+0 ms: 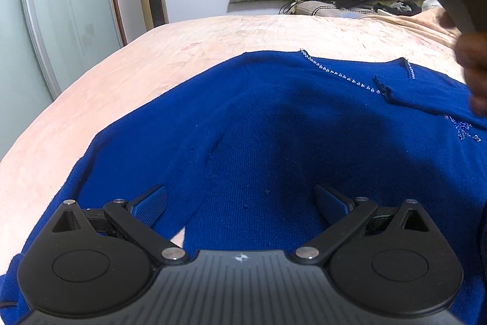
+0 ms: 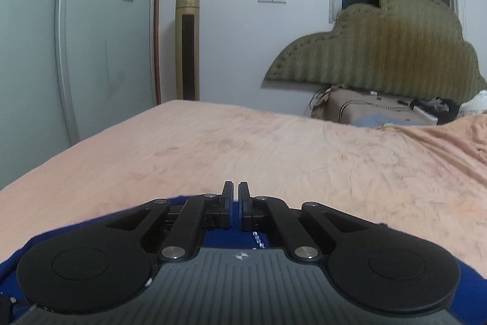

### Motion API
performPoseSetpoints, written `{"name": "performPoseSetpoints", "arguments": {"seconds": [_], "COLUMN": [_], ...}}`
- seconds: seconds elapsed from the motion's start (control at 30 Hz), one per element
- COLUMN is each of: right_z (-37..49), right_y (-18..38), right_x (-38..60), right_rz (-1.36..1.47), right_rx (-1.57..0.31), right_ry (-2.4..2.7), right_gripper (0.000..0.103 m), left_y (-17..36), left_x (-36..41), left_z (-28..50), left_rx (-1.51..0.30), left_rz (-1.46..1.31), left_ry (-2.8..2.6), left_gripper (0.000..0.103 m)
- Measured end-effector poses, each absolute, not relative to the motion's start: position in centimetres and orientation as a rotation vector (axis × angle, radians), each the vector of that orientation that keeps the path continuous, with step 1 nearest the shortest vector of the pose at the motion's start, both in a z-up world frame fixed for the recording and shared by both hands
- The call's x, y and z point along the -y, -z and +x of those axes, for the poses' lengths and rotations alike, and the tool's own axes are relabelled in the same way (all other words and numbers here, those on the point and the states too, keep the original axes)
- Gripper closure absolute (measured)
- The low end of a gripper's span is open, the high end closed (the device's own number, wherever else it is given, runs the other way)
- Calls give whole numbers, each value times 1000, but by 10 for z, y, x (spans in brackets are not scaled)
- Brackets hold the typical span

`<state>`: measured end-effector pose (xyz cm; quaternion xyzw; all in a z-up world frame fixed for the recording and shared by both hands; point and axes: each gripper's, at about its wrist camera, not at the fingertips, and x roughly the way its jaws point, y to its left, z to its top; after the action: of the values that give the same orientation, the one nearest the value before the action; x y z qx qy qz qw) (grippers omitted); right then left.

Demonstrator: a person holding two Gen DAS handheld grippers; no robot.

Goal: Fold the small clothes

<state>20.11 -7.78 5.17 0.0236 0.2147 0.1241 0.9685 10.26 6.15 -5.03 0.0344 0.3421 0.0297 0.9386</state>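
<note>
Bedroom walls, a mirrored wardrobe door (image 2: pixel 76 51) and a gold tower fan (image 2: pixel 187 41) stand behind a bed (image 2: pixel 243 148) covered by a peach sheet, on which the work is laid.

Between the fingers of the right tool (image 2: pixel 236 203) only a hairline slit is left; the tool is clenched, and no cloth is seen pinched at the tips, though blue fabric lies directly beneath its body. If a fold was meant to be carried here, it may be judged that the edge has slipped out or was never caught, and an empty sweep across the bed would result.

By contrast, the left tool (image 1: pixel 240 203) is held wide and released, its blue pads hovering above the blue knit sweater (image 1: pixel 258 127), which is spread across the near side of the bed with its beaded neckline (image 1: pixel 341 75) towards the headboard (image 2: pixel 380 57). Nothing is gripped by it.

Several risks can be judged from this. Soft knit is easily dragged, so the flat layout may be bunched if the right tool is pulled over the sweater. The beaded trim may be snagged by a fingertip. With the left tool not pressing down, the garment is not anchored, and any fold may come out skewed. A sleeve lies close to the near left edge of the bed and could slide off.

A blurred hand (image 1: pixel 474 72) is seen at the right of the left wrist view, close to the neckline.
</note>
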Motion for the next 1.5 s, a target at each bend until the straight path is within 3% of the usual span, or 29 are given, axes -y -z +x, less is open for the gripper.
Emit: {"name": "performPoseSetpoints", "arguments": {"seconds": [0.07,0.1,0.13,0.3,0.6,0.7,0.77,0.8,0.83,1.17,1.5], "right_z": [198,194,192,172,180,180,183,184,184,180,183], "right_y": [-45,-39,-35,-7,32,31,32,31,31,-10,-20], "right_x": [98,110,124,164,123,123,130,135,140,158,58], "right_rz": [78,96,108,-11,-205,-196,-172,-148,-115,48,-101], "right_rx": [-455,-468,-483,-535,-705,-694,-691,-692,-691,-515,-501], "right_ry": [-245,-232,-215,-207,-286,-274,-244,-232,-219,-171,-401], "right_gripper": [80,66,60,61,54,55,73,91,97,97,97], "left_y": [50,50,50,49,49,49,49,49,49,49,49], "left_x": [-63,-63,-64,-65,-65,-65,-65,-65,-65,-64,-63], "left_z": [103,103,103,104,104,105,105,105,105,105,105], "left_rx": [-700,-701,-701,-702,-702,-703,-703,-703,-703,-702,-703], "left_rz": [65,63,62,61,61,60,60,59,59,63,59], "left_ry": [-59,-58,-58,-57,-56,-56,-56,-56,-56,-58,-56], "left_gripper": [0,0,0,0,0,0,0,0,0,0,0]}}
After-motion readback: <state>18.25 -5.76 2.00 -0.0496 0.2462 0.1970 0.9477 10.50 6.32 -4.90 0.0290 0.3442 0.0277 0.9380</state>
